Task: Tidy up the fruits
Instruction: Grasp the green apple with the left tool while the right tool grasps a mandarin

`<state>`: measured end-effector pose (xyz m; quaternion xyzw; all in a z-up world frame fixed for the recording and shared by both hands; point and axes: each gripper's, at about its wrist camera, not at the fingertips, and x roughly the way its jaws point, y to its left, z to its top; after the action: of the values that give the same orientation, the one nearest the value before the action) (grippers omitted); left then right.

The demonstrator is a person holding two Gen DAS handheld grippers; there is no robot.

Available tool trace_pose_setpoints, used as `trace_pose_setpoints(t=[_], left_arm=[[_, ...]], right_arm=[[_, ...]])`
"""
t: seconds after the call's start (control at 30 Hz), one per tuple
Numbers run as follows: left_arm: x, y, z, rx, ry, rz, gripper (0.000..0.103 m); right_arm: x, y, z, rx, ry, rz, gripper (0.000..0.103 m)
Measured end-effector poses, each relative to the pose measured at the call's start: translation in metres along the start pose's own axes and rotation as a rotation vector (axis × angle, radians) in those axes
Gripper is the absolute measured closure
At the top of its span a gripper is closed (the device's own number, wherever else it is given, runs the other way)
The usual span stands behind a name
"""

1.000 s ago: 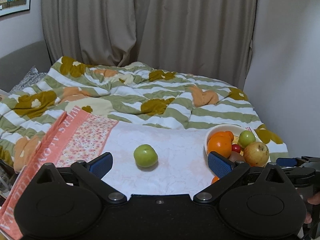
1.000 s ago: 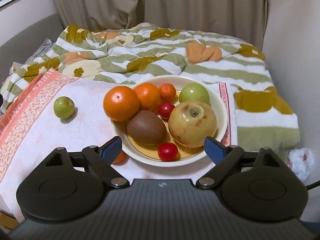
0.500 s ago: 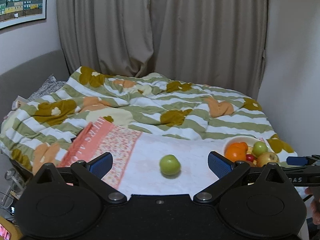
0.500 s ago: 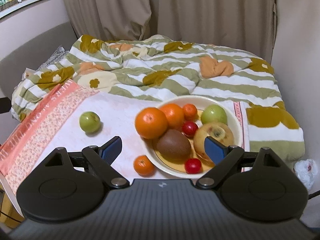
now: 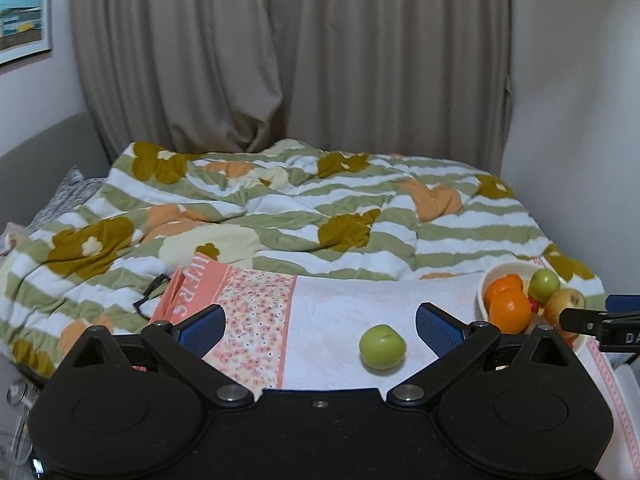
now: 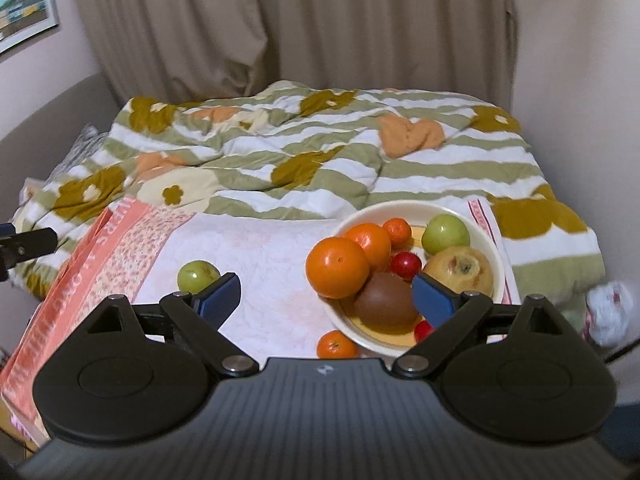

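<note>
A loose green fruit lies on the white and pink cloth, between the fingers of my open left gripper but farther out. A cream bowl at the right holds oranges, a kiwi, a green apple, a yellowish apple and small red fruits. A small mandarin sits on the cloth just in front of the bowl. My right gripper hangs open and empty above the bowl's near left rim.
The cloth covers a low surface in front of a bed with a striped flowered duvet. Curtains hang behind, and a wall is close on the right. A crumpled white bag lies at the far right.
Both grippers have drawn back and shifted left, so the bowl and green fruit sit farther right in both views. The mandarin in front of the bowl has come into view. Nothing was grasped.
</note>
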<state>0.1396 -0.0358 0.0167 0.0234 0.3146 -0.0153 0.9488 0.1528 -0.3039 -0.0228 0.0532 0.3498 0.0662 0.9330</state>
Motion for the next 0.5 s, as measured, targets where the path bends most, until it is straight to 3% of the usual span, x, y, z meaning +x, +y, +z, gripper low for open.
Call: trace_pose_setpoints(t=[0.5], left_arm=[[0.104, 0.007, -0.004, 0.189, 0.123, -0.252, 0.0]], right_arm=[[0.03, 0.027, -0.039, 0.162, 0.095, -0.238, 0.0]])
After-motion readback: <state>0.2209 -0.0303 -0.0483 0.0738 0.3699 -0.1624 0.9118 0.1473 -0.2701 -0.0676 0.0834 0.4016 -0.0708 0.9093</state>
